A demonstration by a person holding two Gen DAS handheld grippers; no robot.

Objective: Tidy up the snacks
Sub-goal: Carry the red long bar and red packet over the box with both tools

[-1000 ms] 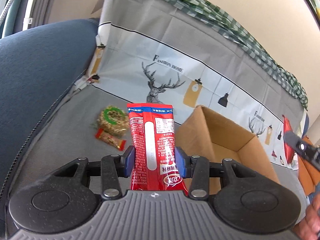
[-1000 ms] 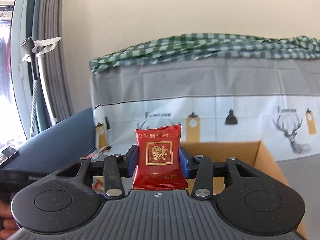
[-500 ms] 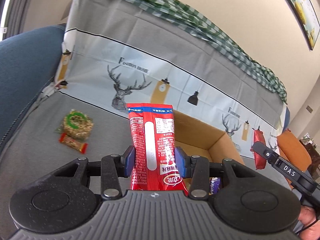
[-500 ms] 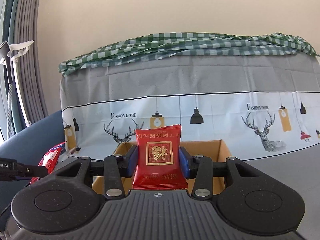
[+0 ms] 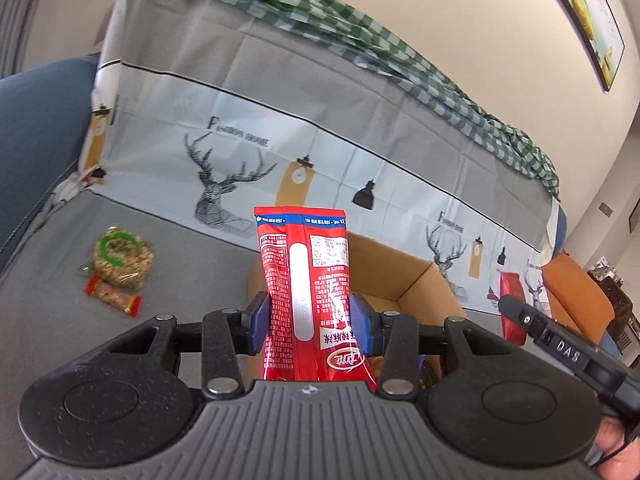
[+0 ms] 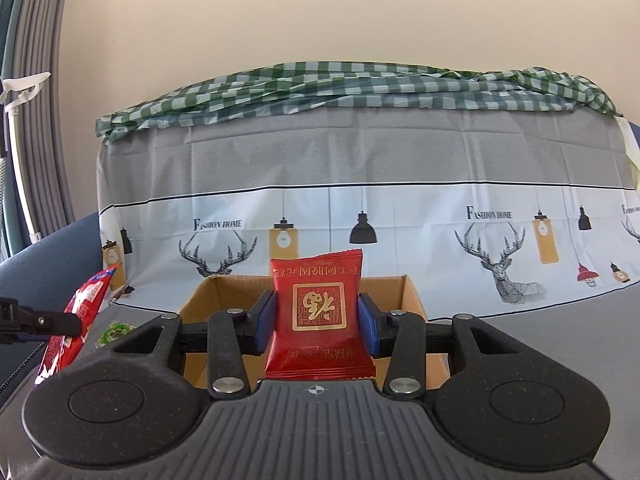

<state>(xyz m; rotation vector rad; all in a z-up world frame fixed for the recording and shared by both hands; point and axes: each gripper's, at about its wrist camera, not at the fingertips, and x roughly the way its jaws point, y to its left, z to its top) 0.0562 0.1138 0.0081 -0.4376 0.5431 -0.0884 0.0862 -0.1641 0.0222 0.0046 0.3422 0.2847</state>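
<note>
My left gripper (image 5: 306, 322) is shut on a tall red snack packet (image 5: 306, 280), held upright above the near left corner of an open cardboard box (image 5: 416, 280). My right gripper (image 6: 318, 322) is shut on a small dark-red packet with a gold seal (image 6: 318, 308), held in front of the same cardboard box (image 6: 224, 292). In the left wrist view the right gripper's finger (image 5: 552, 344) and its dark-red packet (image 5: 512, 304) show at the right. The left gripper's finger (image 6: 40, 322) and red packet (image 6: 86, 308) show at the left of the right wrist view.
A round green-labelled snack (image 5: 122, 258) and a small red-ended bar (image 5: 114, 296) lie on the grey sofa seat left of the box. A deer-print cloth (image 6: 360, 208) covers the backrest, with a green checked cloth (image 6: 360, 84) on top. A blue armrest (image 5: 36, 128) stands at the left.
Both grippers have swung sideways, so the box sits more central ahead of the right gripper. The grips on both packets are unchanged.
</note>
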